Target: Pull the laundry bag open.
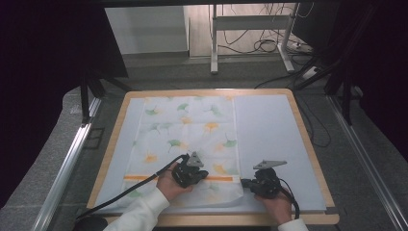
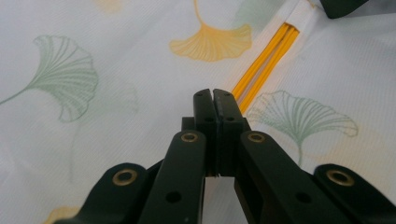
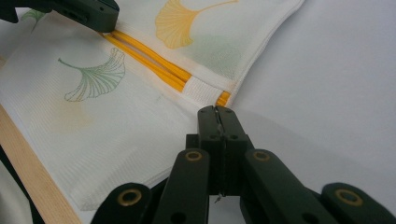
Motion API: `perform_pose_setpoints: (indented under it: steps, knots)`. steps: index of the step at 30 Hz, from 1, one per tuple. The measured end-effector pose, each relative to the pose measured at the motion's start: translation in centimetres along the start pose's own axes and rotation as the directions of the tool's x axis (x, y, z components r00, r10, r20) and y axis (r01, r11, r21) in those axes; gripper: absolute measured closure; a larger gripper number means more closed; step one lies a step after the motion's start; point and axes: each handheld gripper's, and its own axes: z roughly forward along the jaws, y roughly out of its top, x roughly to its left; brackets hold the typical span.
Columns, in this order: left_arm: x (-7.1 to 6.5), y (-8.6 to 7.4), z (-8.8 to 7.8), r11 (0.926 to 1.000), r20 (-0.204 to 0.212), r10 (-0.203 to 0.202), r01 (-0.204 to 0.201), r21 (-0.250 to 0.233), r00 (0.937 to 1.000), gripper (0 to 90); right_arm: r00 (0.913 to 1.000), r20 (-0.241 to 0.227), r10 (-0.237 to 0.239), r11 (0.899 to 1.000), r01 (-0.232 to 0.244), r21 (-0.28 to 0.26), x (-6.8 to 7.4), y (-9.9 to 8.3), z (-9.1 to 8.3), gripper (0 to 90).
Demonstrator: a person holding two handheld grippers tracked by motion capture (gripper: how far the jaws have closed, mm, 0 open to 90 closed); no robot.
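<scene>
White cloth, ginkgo print, orange stripe

You have a white cloth [image 1: 187,134] printed with green and yellow-orange ginkgo leaves [image 2: 211,43], crossed by a double orange stripe [image 3: 149,63]. It lies on a pale blue-white mat [image 1: 269,134] over a light wooden table [image 1: 308,139]. Your left gripper [image 2: 213,95] and right gripper [image 3: 217,112] are black with brass-coloured rivets, and your sleeves [image 1: 139,214] are white.

White ginkgo-print cloth bag [image 1: 187,139], orange zipper, flat, on table's left half
</scene>
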Motion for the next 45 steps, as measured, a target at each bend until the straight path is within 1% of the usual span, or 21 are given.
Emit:
perform_pose_setpoints:
  steps: [4, 13, 15, 17, 20, 21, 23, 24, 26, 28, 30, 33, 35, 38, 42, 45]
  knots:
    - [0.3, -0.3, -0.3, 0.9999, 0.004, -0.017, 0.017, -0.001, 0.9998, 90.0, 1.0000, 0.005, -0.005, 1.000, 0.005, 0.001, 0.1, 0.0, 0.0, 89.6]
    - [0.5, -0.7, -0.6, 0.9998, -0.003, -0.018, 0.018, 0.001, 0.9998, 90.0, 0.9997, 0.019, -0.015, 1.000, 0.015, 0.004, 0.3, 0.0, 0.0, 89.6]
    - [0.5, -0.7, -0.5, 0.9997, 0.001, -0.023, 0.023, -0.002, 0.9997, 90.0, 0.9992, 0.028, -0.028, 1.000, 0.028, 0.004, 0.5, 0.1, 0.0, 89.6]
    - [0.5, -0.7, -0.4, 0.9998, -0.002, -0.018, 0.018, -0.002, 0.9998, 90.0, 0.9992, 0.031, -0.027, 1.000, 0.027, 0.006, 0.6, 0.1, 0.0, 89.5]
    - [0.5, -0.7, -0.4, 0.9999, -0.003, -0.017, 0.017, 0.000, 0.9999, 90.0, 0.9966, 0.053, -0.063, 0.998, 0.062, 0.015, 1.2, 0.4, 0.2, 89.5]
    - [0.5, -0.7, -0.4, 0.9999, -0.004, -0.017, 0.017, 0.000, 0.9999, 90.0, 0.9961, 0.057, -0.068, 0.998, 0.067, 0.018, 1.3, 0.5, 0.3, 89.5]
    - [0.4, -0.7, -0.4, 0.9998, -0.005, -0.018, 0.018, 0.001, 0.9998, 90.0, 0.9951, 0.059, -0.079, 0.997, 0.078, 0.019, 1.6, 0.7, 0.5, 89.5]
    - [0.4, -0.7, -0.4, 0.9998, -0.006, -0.018, 0.018, 0.001, 0.9998, 90.0, 0.9956, 0.048, -0.080, 0.997, 0.079, 0.025, 1.8, 0.9, 0.8, 89.5]
    - [0.4, -0.7, -0.4, 0.9999, -0.006, -0.016, 0.016, 0.001, 0.9998, 90.0, 0.9949, 0.044, -0.091, 0.996, 0.090, 0.029, 2.2, 1.1, 1.2, 89.5]
    - [0.4, -0.7, -0.5, 0.9999, -0.011, -0.010, 0.010, 0.006, 0.9999, 90.0, 0.9926, 0.059, -0.106, 0.994, 0.104, 0.038, 2.5, 1.4, 1.5, 89.5]
    - [0.5, -0.7, -0.5, 0.9999, -0.010, -0.016, 0.016, 0.006, 0.9998, 90.0, 0.9933, 0.060, -0.099, 0.995, 0.097, 0.039, 2.5, 1.5, 1.7, 89.6]
    - [0.6, -0.8, -0.6, 0.9998, -0.010, -0.020, 0.020, 0.005, 0.9998, 90.0, 0.9970, 0.038, -0.067, 0.997, 0.066, 0.029, 2.0, 1.4, 1.6, 89.7]
    - [0.7, -0.9, -0.7, 0.9999, -0.017, -0.016, 0.016, 0.006, 0.9997, 90.0, 0.9970, 0.036, -0.068, 0.997, 0.067, 0.029, 2.0, 1.4, 1.7, 89.7]
    - [0.8, -1.1, -0.9, 0.9997, -0.017, -0.025, 0.026, 0.006, 0.9995, 90.0, 0.9968, 0.039, -0.070, 0.997, 0.068, 0.029, 2.1, 1.4, 1.6, 89.7]
    - [0.9, -1.3, -1.2, 0.9997, -0.029, -0.021, 0.021, 0.011, 0.9994, 90.0, 0.9969, 0.036, -0.070, 0.997, 0.069, 0.026, 2.0, 1.4, 1.6, 89.7]
    - [1.0, -1.4, -1.4, 0.9995, -0.032, -0.026, 0.026, 0.015, 0.9992, 90.0, 0.9969, 0.036, -0.070, 0.997, 0.070, 0.025, 2.0, 1.4, 1.6, 89.7]
